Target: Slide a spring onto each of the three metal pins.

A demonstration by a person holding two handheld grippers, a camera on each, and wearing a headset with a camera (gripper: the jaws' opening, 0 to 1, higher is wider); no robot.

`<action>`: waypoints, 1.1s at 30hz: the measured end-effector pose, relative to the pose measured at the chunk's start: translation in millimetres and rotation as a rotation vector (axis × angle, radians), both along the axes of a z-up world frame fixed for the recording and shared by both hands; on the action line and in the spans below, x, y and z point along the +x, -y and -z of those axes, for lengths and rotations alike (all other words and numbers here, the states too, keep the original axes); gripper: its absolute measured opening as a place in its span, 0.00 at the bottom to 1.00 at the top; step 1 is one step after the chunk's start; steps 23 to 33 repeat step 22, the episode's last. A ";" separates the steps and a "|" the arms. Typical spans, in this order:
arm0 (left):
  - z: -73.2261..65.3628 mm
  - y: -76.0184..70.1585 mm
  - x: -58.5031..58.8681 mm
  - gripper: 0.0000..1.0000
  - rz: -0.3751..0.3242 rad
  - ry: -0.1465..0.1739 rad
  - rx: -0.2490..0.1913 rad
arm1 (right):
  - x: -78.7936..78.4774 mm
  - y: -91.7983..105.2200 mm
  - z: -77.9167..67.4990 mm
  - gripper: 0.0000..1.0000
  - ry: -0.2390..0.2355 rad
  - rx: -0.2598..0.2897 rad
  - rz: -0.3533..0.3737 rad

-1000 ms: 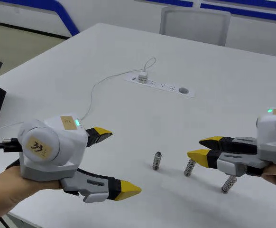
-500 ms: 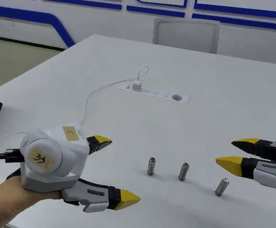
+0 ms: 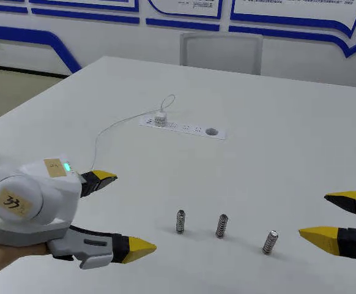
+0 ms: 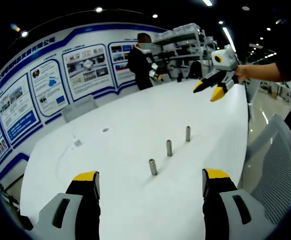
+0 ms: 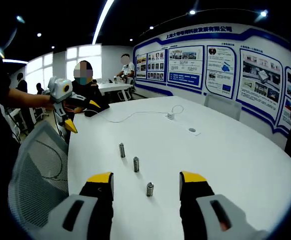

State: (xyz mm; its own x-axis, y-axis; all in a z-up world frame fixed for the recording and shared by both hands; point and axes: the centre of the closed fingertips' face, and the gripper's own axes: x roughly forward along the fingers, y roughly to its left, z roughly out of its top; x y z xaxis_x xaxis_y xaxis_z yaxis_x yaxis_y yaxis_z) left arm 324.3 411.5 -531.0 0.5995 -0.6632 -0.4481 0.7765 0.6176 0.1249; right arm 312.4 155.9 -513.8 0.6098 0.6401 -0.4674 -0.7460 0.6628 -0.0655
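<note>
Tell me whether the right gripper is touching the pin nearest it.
Apart. The head view shows bare table between the right gripper and the nearest pin; its jaws stand open.

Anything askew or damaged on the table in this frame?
Nothing clearly wrong. Three spring-covered pins stand in a row on the table; the rightmost pin leans slightly. Left gripper and right gripper are open, empty.

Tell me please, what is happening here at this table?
A person holds a hand-held gripper in each hand over a white table. The left hand-held gripper and the right hand-held gripper are both open and empty, one on each side of three metal pins standing in a row. Each pin appears to carry a spring, so the task looks done.
</note>
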 end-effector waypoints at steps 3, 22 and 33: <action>-2.8 -4.0 2.2 0.87 -0.012 0.014 0.015 | -5.0 5.7 4.7 0.54 0.000 -0.048 -0.007; -7.7 -22.4 -2.1 0.92 -0.054 0.010 0.059 | -29.3 26.3 21.7 0.69 -0.028 -0.165 -0.009; -7.7 -22.4 -2.1 0.92 -0.054 0.010 0.059 | -29.3 26.3 21.7 0.69 -0.028 -0.165 -0.009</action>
